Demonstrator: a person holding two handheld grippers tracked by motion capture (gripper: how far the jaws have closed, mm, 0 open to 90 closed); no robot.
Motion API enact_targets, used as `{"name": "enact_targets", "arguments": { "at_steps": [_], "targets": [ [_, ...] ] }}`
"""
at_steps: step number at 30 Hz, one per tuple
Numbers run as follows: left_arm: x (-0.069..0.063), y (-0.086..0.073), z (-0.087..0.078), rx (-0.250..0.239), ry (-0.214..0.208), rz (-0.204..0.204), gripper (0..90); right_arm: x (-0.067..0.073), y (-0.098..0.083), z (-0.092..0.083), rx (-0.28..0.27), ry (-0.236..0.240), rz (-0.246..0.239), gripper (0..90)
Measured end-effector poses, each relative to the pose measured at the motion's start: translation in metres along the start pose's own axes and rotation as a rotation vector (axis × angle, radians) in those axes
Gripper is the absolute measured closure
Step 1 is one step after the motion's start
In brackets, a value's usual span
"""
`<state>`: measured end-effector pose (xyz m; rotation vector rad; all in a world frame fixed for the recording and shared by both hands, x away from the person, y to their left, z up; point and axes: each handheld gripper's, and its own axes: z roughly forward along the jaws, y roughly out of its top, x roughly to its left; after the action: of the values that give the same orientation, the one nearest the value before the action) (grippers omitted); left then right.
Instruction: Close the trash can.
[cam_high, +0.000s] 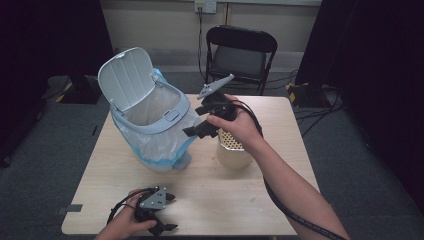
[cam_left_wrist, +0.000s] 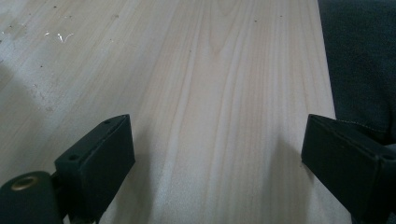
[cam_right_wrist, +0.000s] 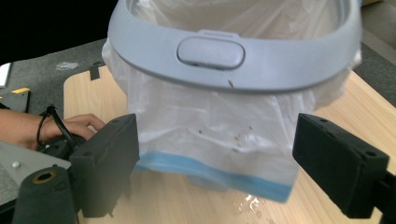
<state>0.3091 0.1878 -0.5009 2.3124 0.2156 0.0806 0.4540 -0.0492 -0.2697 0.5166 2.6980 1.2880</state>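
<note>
High view first: the bin (cam_high: 150, 122) stands on the table's (cam_high: 240, 200) far left part, its lid (cam_high: 127, 77) swung up and back, a clear bag (cam_high: 160, 142) lining it and spilling down the outside over the blue base. What lies inside the bag I cannot tell. Just right of it stands a cream holder (cam_high: 232, 150) with a perforated wall (its contents are hidden under my hand). My right gripper (cam_high: 200, 131) hangs between the two, jaws wide apart and empty, pointing at the bin's front; in the right gripper view the grey rim (cam_right_wrist: 233, 56) and its latch (cam_right_wrist: 211, 52) sit straight ahead, beyond the jaws. My left gripper (cam_high: 167, 212) rests at the near edge toward the left corner, jaws also spread with nothing between them but bare wood (cam_left_wrist: 210, 93). Open tabletop runs along the near edge and the right side. Beyond the far edge a black folding chair (cam_high: 241, 52) faces the table.
</note>
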Motion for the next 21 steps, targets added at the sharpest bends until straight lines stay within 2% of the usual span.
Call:
{"name": "enact_targets", "arguments": {
  "at_steps": [11, 21],
  "targets": [
    [0.0, 0.0, 0.001, -0.002, -0.002, -0.002, 8.2, 0.001, -0.021, -0.019, -0.01, -0.007, 0.009, 14.5],
    [0.0, 0.0, 0.001, -0.005, 0.001, -0.001, 8.2, 0.003, -0.042, -0.025, -0.007, -0.009, 0.017, 14.5]
  ]
}}
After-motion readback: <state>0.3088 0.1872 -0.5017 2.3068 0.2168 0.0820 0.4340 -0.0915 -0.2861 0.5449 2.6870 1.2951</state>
